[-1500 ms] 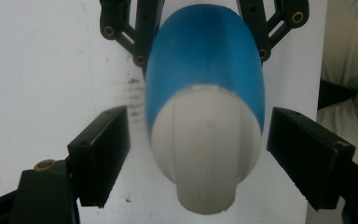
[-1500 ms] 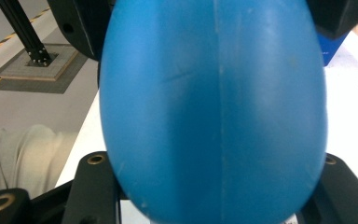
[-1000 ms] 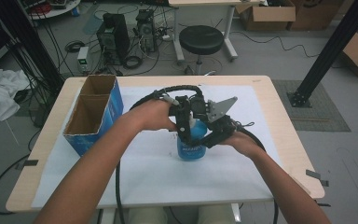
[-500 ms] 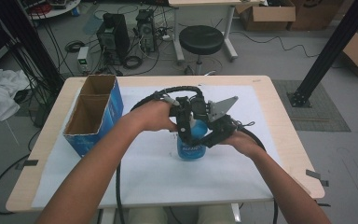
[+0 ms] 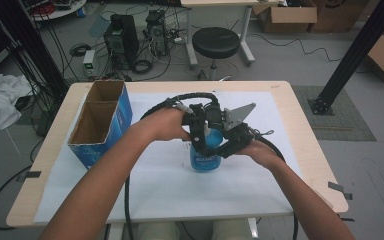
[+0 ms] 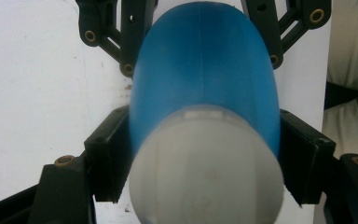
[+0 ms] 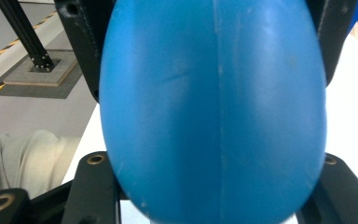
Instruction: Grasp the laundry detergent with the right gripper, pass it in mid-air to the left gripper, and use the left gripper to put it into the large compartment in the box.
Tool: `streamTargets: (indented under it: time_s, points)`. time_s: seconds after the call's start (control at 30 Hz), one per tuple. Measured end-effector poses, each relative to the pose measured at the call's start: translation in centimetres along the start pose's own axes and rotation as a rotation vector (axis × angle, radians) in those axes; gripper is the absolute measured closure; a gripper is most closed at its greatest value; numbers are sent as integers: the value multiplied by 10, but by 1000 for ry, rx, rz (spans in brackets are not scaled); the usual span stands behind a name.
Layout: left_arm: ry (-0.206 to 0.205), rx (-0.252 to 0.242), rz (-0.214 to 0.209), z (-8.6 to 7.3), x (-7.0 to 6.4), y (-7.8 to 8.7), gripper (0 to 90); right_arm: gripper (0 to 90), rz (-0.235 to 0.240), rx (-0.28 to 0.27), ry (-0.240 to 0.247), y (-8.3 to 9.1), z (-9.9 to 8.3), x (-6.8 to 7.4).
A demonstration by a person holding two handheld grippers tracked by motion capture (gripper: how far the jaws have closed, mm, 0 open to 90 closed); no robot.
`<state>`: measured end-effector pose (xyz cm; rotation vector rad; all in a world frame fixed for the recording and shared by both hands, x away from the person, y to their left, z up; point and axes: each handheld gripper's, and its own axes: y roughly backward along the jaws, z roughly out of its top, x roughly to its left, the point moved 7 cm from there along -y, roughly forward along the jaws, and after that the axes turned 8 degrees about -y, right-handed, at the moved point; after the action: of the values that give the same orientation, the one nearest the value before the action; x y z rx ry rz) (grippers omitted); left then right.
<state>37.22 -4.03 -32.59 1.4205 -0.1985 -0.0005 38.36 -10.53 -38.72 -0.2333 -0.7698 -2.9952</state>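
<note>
overhead, white sheet [image 5: 170, 190] covers wooden table [image 5: 314, 150]; cabled floor [image 5: 300, 55] beyond.

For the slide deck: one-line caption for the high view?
Both claws, left and right, grip a blue bottle standing on the white-covered table beside a cardboard box.

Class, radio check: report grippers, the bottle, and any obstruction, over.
Left gripper shut on blue bottle, jaws at its neck. Right gripper shut on its body. Bottle upright on white sheet. Cardboard box stands apart, nothing blocking.
</note>
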Motion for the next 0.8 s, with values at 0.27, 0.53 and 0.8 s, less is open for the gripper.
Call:
streamTargets:
  time_s: [0.27, 0.53, 0.8]
  points:
    - [-4, 3, 1, 0, 0, 0, 337, 444, 5, 2, -5, 0, 0, 1]
    - [-14, 0, 4, 1, 0, 0, 371, 444, 6, 0, -4, -1, 0, 2]
    - [-23, -6, 14, 1, -1, 0, 379, 444, 8, 2, -4, 0, 0, 2]
